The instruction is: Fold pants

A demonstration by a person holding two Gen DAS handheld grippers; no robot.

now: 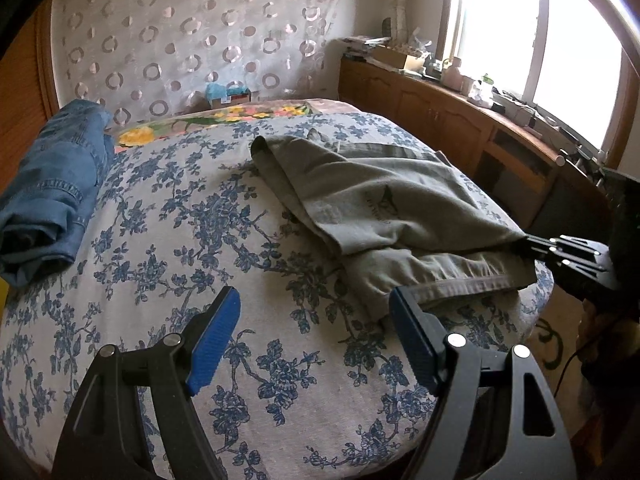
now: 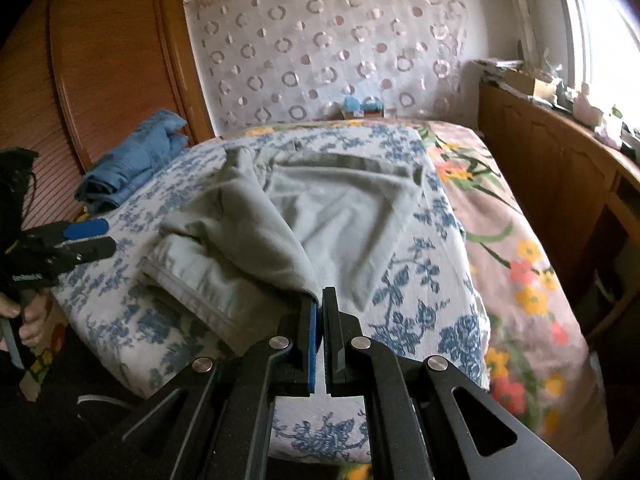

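Grey-green pants (image 1: 380, 208) lie partly folded on the bed's blue-flowered cover (image 1: 240, 240), waistband edge toward the near side. My right gripper (image 2: 321, 298) is shut on a corner of the pants (image 2: 320, 208) and holds that layer raised off the rest. In the left wrist view the right gripper (image 1: 524, 240) comes in from the right, clamped on the fabric's edge. My left gripper (image 1: 316, 336) stands open over bare cover just in front of the waistband, with nothing between its blue pads. The right wrist view shows the left gripper (image 2: 96, 237) at the far left, beside the pants.
Folded blue jeans (image 1: 52, 192) lie at the bed's left edge, near a wooden wardrobe (image 2: 100, 60). A wooden cabinet (image 1: 440, 120) with clutter on top runs under the window on the right. A small box (image 1: 228, 94) sits at the bed's head. A person's hand (image 2: 24, 320) grips the left handle.
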